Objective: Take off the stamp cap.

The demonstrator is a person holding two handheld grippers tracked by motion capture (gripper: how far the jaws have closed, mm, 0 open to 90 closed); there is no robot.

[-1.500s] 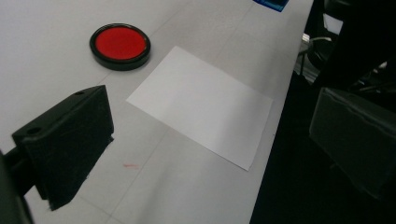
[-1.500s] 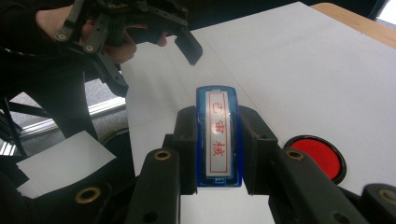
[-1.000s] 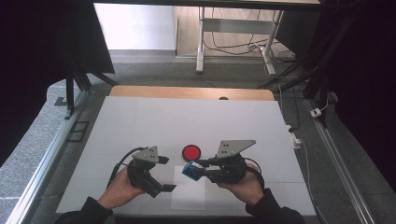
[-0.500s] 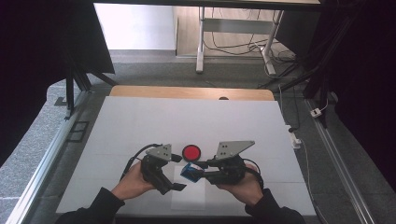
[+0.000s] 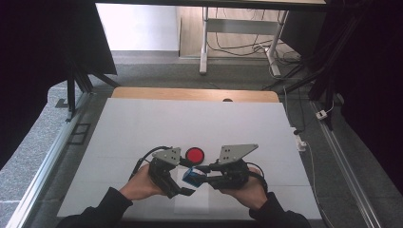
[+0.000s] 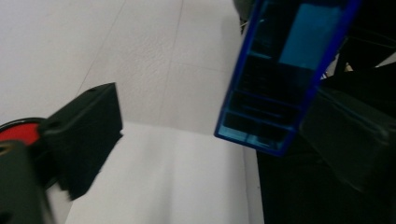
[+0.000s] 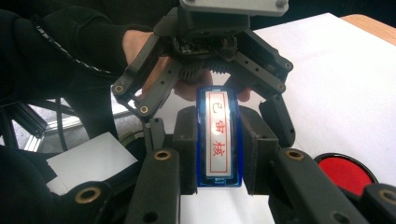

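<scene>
A smooth white table (image 5: 142,128) with a faintly pebbled surface bears a flat, round red pad with a black rim (image 5: 195,155). Just near of it, the right gripper (image 5: 203,175) is clenched on a translucent blue plastic rectangular stamp (image 7: 218,140), its long axis pointing left toward the left gripper (image 5: 186,182). That gripper's jaws stand released around the stamp's end and have just been closing.

Three red characters, stacked in a red frame on a white face of the blue stamp (image 7: 218,137). Reads 已审核, going by the strokes. No other lettering legible.
</scene>
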